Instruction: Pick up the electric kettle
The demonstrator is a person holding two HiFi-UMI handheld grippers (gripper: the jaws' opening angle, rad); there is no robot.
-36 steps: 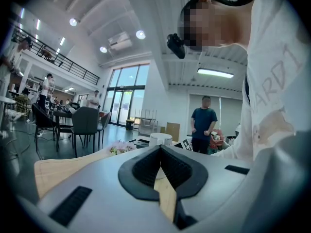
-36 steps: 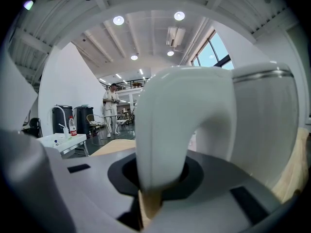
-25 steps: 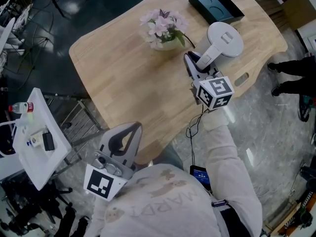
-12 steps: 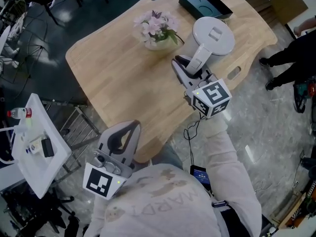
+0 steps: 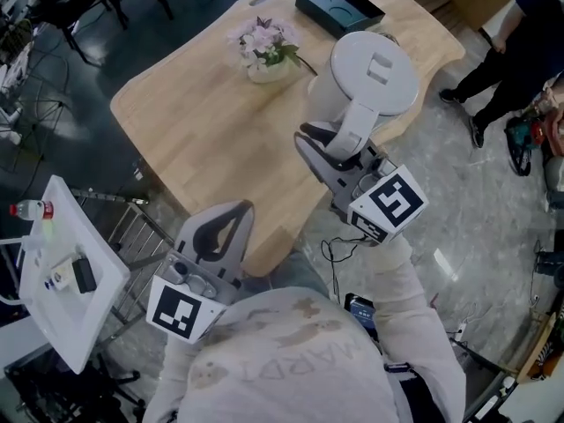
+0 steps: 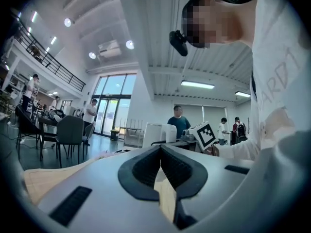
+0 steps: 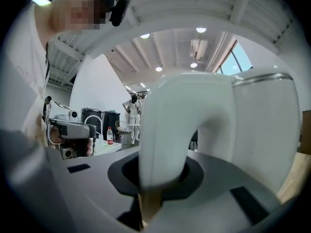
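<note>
The white electric kettle (image 5: pixel 368 76) hangs in the air over the near right edge of the wooden table (image 5: pixel 194 139), its round lid facing up. My right gripper (image 5: pixel 340 151) is shut on the kettle's curved handle (image 5: pixel 357 123). In the right gripper view the handle (image 7: pixel 167 130) fills the space between the pads, with the kettle body (image 7: pixel 265 125) just beyond. My left gripper (image 5: pixel 233 227) is held low by the person's chest, off the table's near edge. Its pads (image 6: pixel 181 168) meet at the tip with nothing between them.
A vase of pink flowers (image 5: pixel 263 47) and a black tray (image 5: pixel 338 9) stand at the table's far side. A white side table (image 5: pixel 53 271) with a bottle and small items is at the left. A person (image 5: pixel 520 38) stands at the far right.
The right gripper has risen with the kettle, which is off the table and looms larger and nearer. The left gripper has shifted only slightly.
</note>
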